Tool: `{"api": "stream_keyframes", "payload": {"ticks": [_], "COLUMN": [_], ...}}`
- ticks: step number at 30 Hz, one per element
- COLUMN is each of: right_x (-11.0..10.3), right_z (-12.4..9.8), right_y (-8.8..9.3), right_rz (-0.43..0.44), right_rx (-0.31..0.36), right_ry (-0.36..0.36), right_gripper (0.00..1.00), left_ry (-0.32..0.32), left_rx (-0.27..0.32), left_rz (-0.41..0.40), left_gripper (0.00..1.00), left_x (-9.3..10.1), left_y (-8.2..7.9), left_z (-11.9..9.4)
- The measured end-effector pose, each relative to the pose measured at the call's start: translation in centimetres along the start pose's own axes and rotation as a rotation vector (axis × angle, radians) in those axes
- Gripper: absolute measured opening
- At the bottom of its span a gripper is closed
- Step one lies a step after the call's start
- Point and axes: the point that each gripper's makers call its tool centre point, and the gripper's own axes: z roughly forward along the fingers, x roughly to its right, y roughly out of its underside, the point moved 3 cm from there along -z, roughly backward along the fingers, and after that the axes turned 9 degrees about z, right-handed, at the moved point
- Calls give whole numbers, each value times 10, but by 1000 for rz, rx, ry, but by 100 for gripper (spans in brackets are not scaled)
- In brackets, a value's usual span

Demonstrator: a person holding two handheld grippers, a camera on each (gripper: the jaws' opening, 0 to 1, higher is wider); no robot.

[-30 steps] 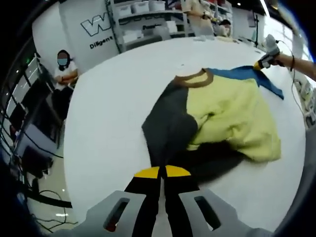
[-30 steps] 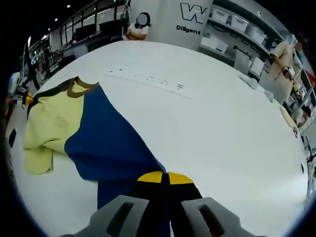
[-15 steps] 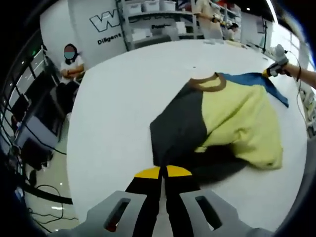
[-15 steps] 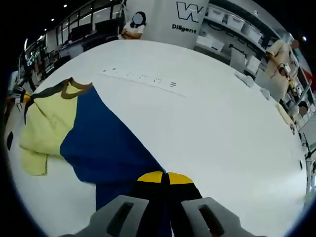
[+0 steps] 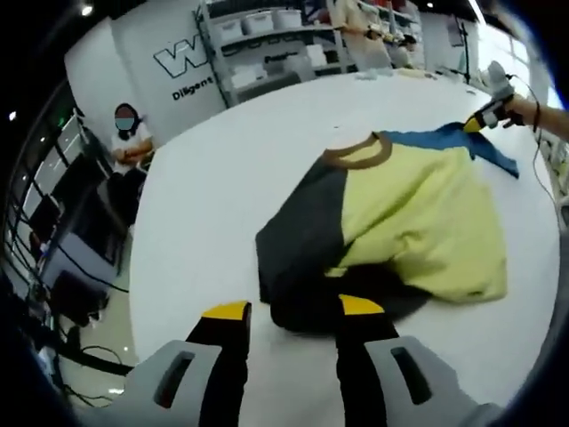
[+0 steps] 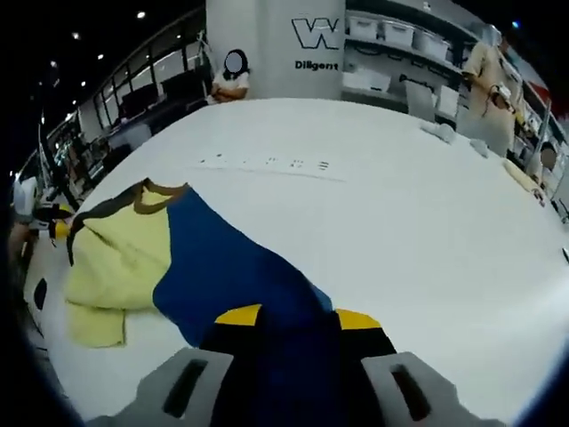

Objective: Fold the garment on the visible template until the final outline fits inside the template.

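One shirt, two open grippers.
The shirt (image 5: 391, 222) fills mid-frame just above the spread left gripper (image 5: 289, 311); its blue part lies between the parted right gripper (image 6: 298, 316) jaws.

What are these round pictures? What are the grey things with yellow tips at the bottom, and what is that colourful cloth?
A person holds a grabbing tool in each hand, and each tool carries a little camera that looks out along its two jaws. That is why both pictures are round.

In the left gripper view, the left gripper has its yellow-tipped jaws spread apart, just at the dark edge of the garment. In the right gripper view, the right gripper is open too, with blue cloth lying between its jaws.

The garment is a shirt in yellow, dark grey and blue with a brown collar. It lies rumpled on a big white table. Neither tool is pinching it now.
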Motion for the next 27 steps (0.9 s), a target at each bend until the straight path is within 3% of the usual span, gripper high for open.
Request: {"api": "stream_keyframes", "payload": {"ticks": [4,6,8,15,20,27], "right_x": [-25,-36,-47,-85,-111,-132], "right_z": [-5,-8,-10,-16,-18,-12], "right_y": [3,8,12,26,39,55], "right_rz": [79,66,38,-34,-92,-122], "right_rx": [61,75,80,76,55,52], "right_ry": [-107,-125,-144,-225,-291,-333], "right_gripper": [66,75,81,90,96,89], "left_ry": [2,7,7,18,49,74], "left_rx": [28,60,51,31,6,2], "left_rz": [-115,-171,-193,-233,-246,-293], "left_gripper": [49,54,57,65,62,56], "left_x": [12,17,21,36,45,51], "left_y": [1,-1,2,9,17,21], "left_z": [-2,-2,-2,-2,3,7]}}
